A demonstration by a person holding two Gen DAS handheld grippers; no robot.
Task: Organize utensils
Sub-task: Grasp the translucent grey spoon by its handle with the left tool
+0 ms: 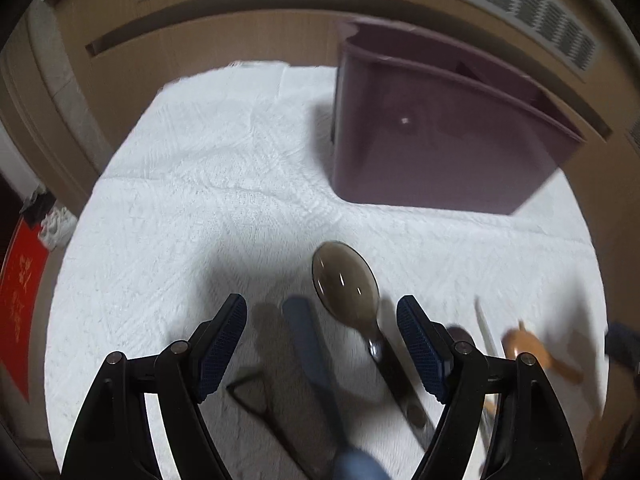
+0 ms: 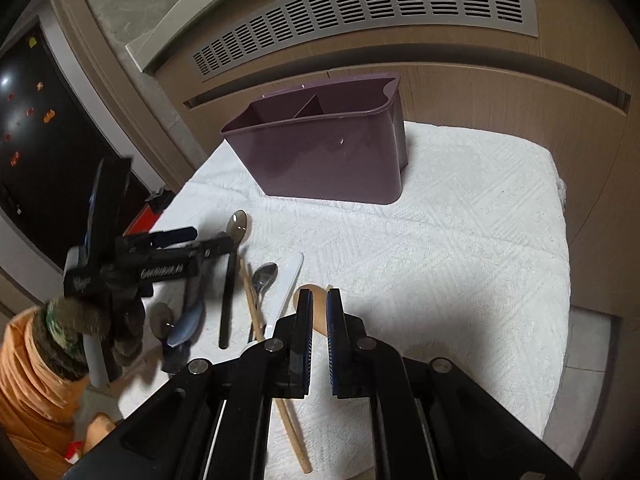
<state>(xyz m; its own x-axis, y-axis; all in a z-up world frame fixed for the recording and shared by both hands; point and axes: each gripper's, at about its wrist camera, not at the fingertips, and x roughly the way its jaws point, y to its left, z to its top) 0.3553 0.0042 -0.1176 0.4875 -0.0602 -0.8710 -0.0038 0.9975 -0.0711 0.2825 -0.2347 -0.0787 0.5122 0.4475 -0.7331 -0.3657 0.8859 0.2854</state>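
Note:
A purple divided utensil holder (image 1: 436,148) (image 2: 324,152) stands at the back of the white cloth. My left gripper (image 1: 322,316) is open, low over a black-handled spoon with a smoky bowl (image 1: 346,280) and a blue-handled utensil (image 1: 308,344); it also shows in the right wrist view (image 2: 192,244). There, the spoon (image 2: 236,236), a metal spoon (image 2: 266,276), a white spatula (image 2: 286,284), chopsticks (image 2: 250,296) and a wooden spoon (image 2: 318,308) lie in a row. My right gripper (image 2: 319,300) is nearly shut, empty, just above the wooden spoon.
The white cloth (image 2: 460,248) covers a small table, its edges at left and right. A wooden cabinet with a vent grille (image 2: 360,12) stands behind. A person's gloved hand and orange sleeve (image 2: 36,356) are at the left.

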